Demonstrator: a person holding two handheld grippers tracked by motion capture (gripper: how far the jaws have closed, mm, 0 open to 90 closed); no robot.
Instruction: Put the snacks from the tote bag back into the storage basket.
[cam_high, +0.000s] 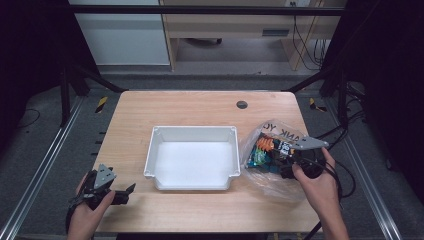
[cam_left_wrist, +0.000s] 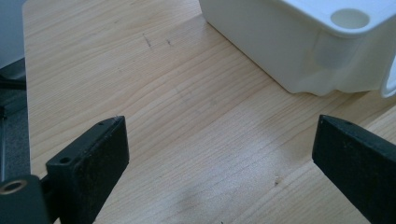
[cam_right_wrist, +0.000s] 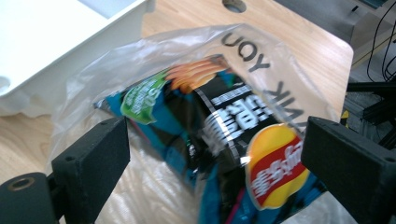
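A clear plastic bag (cam_high: 272, 131) with dark lettering lies on the right of the wooden table (cam_high: 200, 107). Inside it is a black and teal chip packet (cam_high: 267, 150) with a yellow and red logo. My right gripper (cam_high: 286, 164) is at the bag's near edge. In the right gripper view the bag (cam_right_wrist: 154, 56) and packet (cam_right_wrist: 224, 116) sit between the widely spread jaws of my right gripper (cam_right_wrist: 215, 140), and neither pad presses on them. My left gripper (cam_high: 125, 194) rests open at the table's near left corner, over bare wood (cam_left_wrist: 219, 140).
An empty white plastic bin (cam_high: 192, 129) stands in the middle of the table, its corner close to the left gripper's far side (cam_left_wrist: 289, 46) and just left of the bag (cam_right_wrist: 56, 37). A dark round grommet (cam_high: 242, 104) sits near the far edge. Cables trail off to the right.
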